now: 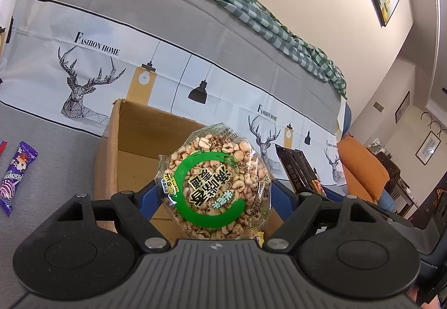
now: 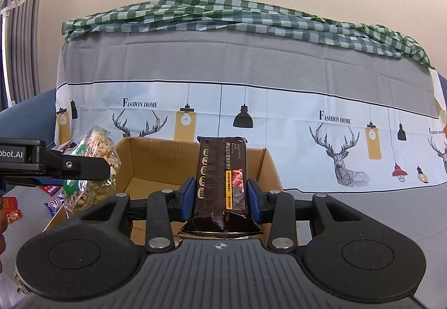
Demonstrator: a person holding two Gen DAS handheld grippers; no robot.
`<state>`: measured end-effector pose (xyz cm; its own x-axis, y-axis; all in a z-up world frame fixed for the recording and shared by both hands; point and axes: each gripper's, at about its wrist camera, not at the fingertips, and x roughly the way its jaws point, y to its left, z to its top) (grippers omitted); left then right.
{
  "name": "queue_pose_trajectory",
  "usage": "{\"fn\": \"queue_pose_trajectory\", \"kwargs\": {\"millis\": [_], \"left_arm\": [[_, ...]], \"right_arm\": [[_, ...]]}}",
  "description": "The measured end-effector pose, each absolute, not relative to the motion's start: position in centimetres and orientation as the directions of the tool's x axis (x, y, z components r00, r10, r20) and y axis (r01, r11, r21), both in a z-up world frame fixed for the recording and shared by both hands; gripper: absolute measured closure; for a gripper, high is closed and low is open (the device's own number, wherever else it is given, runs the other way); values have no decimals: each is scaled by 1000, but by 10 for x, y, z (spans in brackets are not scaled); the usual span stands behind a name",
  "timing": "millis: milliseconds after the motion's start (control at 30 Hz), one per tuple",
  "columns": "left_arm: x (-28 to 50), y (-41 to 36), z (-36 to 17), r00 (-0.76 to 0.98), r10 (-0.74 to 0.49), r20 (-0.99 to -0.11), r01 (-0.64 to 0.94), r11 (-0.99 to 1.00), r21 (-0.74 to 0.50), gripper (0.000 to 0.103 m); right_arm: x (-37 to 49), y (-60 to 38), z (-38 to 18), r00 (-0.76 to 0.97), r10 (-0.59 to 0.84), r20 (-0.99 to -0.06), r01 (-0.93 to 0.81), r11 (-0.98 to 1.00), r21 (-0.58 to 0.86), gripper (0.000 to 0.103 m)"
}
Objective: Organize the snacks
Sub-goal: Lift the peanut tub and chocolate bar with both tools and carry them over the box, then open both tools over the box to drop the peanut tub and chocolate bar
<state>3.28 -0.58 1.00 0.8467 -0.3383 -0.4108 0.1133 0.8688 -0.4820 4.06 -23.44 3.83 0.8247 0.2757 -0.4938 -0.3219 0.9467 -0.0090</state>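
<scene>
My left gripper (image 1: pixel 213 197) is shut on a round clear pack of puffed grain snack (image 1: pixel 215 183) with a green ring label, held upright over the open cardboard box (image 1: pixel 134 141). That pack (image 2: pixel 95 166) and the left gripper's black finger (image 2: pixel 69 165) show at the left of the right wrist view. My right gripper (image 2: pixel 220 197) is shut on a dark brown snack packet (image 2: pixel 222 183), its blue pads (image 2: pixel 188 197) pressing both sides, above the cardboard box (image 2: pixel 156 158). The brown packet (image 1: pixel 299 169) also appears right of the box in the left wrist view.
A purple candy wrapper (image 1: pixel 15 177) lies on the grey cloth left of the box, with more small wrappers (image 2: pixel 53 197) nearby. Behind stands a sofa back draped with a deer-print sheet (image 2: pixel 251 113) and a green checked cloth (image 2: pixel 223 16). An orange cushion (image 1: pixel 363 169) sits at right.
</scene>
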Motion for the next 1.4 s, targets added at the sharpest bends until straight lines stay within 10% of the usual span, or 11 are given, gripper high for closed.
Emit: {"fn": "queue_pose_trajectory", "kwargs": {"millis": [967,1100,1400], "left_arm": [[35,-12,10,845,-350,-404,125,865,-486,11],[34,-7,10,851,-339,-401,106,858,-502,6],[19,0,15,883,-259,-392,78,903,-423,14]], "right_arm": [[44,-234,36,817,274,-507,-320,947,-5,61],[46,-234,34,824,240,-513,-288,957,-16,29],[46,-230,35,819,242,-520,-251,966,54,25]]}}
